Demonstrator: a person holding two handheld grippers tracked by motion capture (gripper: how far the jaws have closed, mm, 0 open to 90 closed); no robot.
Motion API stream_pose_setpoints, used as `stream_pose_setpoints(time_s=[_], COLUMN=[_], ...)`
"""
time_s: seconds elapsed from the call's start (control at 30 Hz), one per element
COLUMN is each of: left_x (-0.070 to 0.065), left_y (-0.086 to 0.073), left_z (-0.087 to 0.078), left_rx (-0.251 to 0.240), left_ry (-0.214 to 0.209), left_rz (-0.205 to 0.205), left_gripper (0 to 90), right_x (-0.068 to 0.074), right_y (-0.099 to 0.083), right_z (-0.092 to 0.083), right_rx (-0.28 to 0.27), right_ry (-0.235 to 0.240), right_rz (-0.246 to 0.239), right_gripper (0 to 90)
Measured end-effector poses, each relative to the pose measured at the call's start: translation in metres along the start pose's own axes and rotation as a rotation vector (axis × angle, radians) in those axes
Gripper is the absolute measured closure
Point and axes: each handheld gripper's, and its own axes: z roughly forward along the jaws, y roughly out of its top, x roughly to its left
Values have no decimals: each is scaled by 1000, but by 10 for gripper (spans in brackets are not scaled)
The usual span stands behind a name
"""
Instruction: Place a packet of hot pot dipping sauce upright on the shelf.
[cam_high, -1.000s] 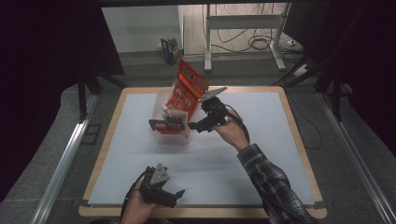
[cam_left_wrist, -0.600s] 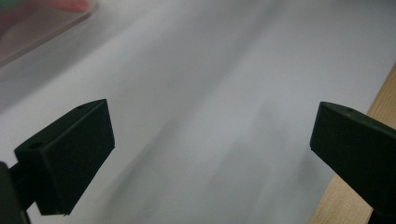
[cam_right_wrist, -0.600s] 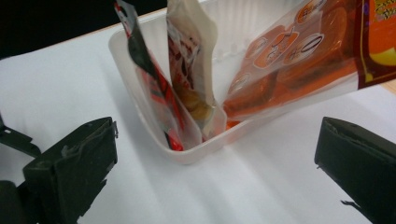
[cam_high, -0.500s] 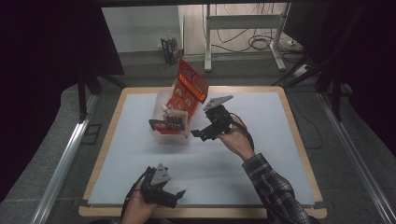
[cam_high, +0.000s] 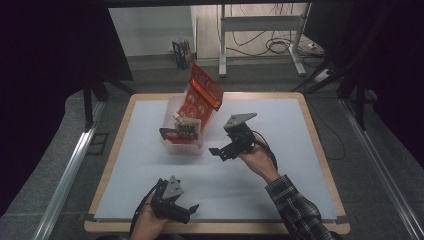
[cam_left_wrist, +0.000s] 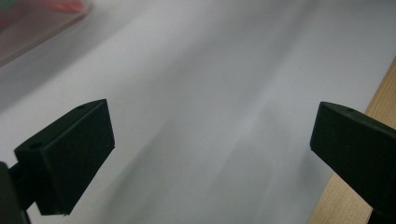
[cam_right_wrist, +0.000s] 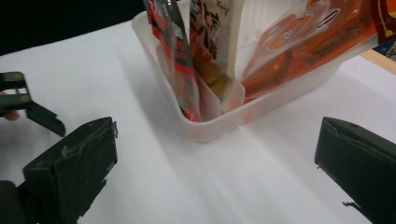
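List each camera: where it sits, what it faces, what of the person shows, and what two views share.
High view: above the table's near side, looking down on the left gripper, right gripper and both hands.
Left gripper view: between open jaws, facing white mat.
Right gripper view: between open jaws, facing the snack bin.
Shared: high and right gripper views show the bin.

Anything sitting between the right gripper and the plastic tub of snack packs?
No. In the right gripper view, bare white table mat runs from the open right gripper to the plastic tub.
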Motion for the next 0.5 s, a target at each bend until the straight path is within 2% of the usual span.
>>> stream_pose_setpoints(time_s=[0.1,0.27,0.5], left_x=[0,0,1], left_y=[0,0,-1], left_z=[0,-2,-5], left_rx=[-4,-27,-53], left_ry=[-4,-6,-6], left_rz=[1,-5,-10], left_gripper=[0,0,0], right_x=[4,11,16], right_y=[-4,-10,-15], right_z=[-2,-4,-9], right_rx=[3,6,-1], right_ry=[12,-17,-12], right_rz=[2,-6,0], right_gripper=[0,0,0])
